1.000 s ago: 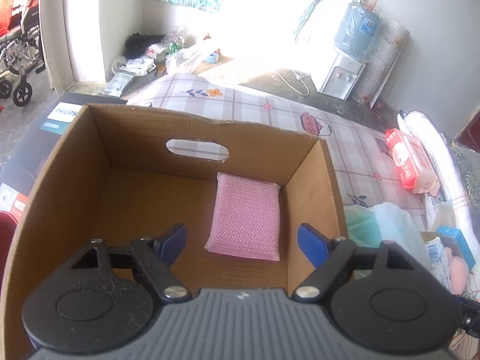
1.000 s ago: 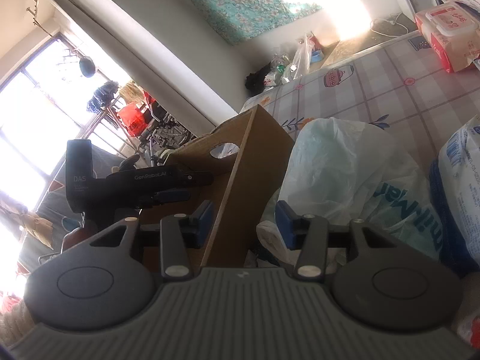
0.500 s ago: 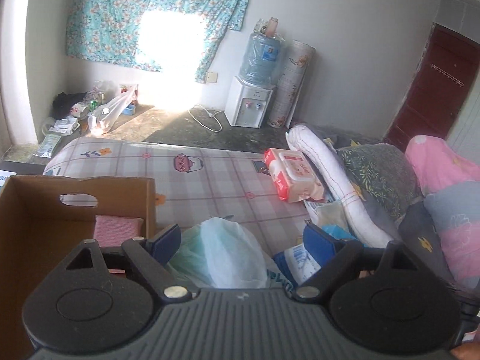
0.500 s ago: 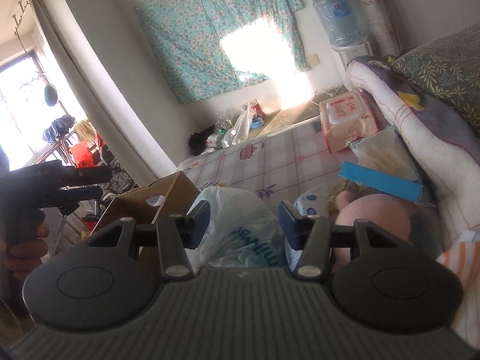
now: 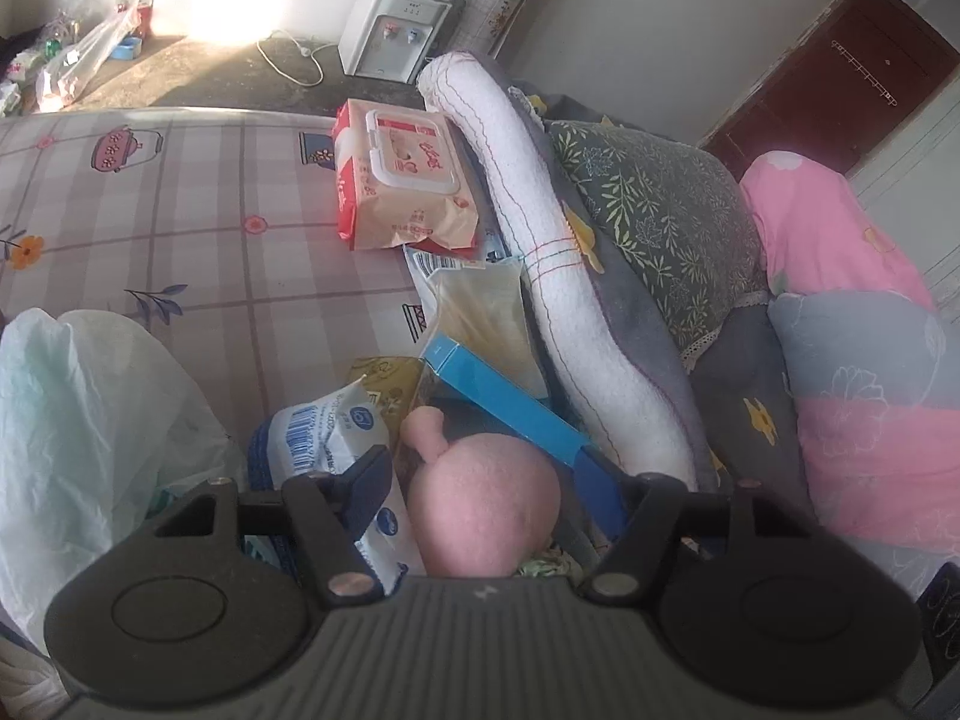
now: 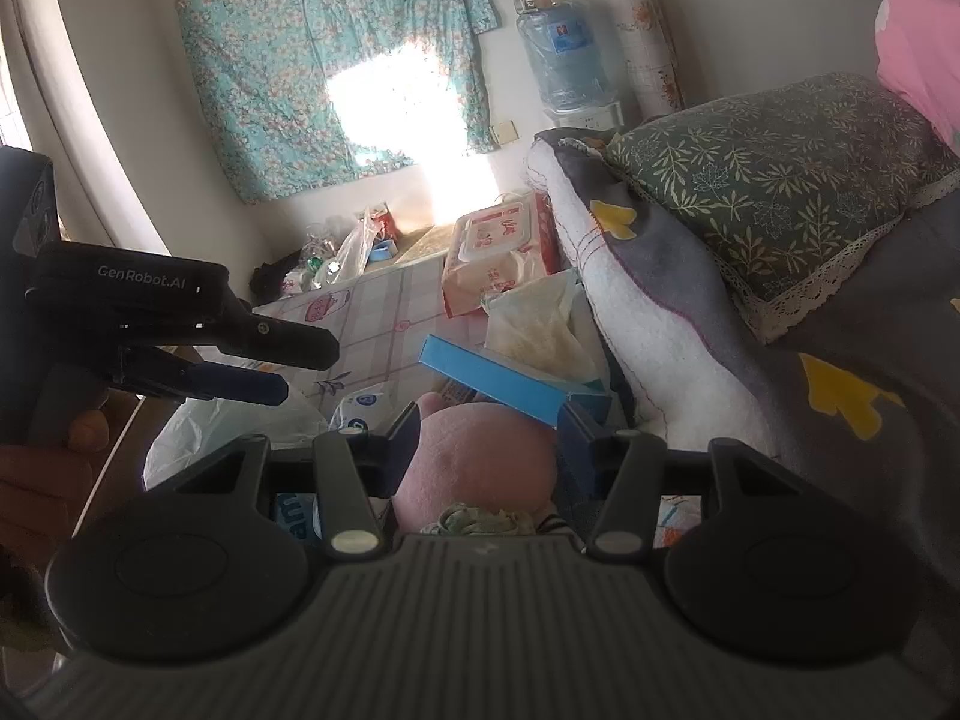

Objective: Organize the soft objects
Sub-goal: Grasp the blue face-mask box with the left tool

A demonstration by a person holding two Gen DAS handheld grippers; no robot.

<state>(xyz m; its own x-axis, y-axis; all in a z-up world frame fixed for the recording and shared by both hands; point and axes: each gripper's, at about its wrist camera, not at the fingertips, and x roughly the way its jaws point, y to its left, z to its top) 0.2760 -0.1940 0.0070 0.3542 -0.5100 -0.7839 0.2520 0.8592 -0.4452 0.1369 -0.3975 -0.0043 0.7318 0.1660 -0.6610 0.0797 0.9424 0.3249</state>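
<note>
Pink plush toy [image 5: 483, 510] lies on the bed between my left tongs [image 5: 489, 495], jaws closing but not touching; my right tongs [image 6: 486, 444] hang part-open, empty, over it. Beyond, a blue box [image 5: 504, 402], wipes pack [image 5: 402, 180].

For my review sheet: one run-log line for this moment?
left gripper: closing around round pink plush toy | right gripper: open, same toy | thin blue box overlapping

A pale pink plush toy [image 5: 483, 507] lies nearest, just under a bright blue box [image 5: 510, 399]. The bedsheet [image 5: 180, 228] is lilac-and-cream checked with small teapot and flower prints. Farther off sits a red-and-peach wipes pack [image 5: 399, 177]. To the right are a dark green leaf-print pillow [image 5: 654, 222] and a pink-and-grey floral quilt [image 5: 858, 348].
</note>
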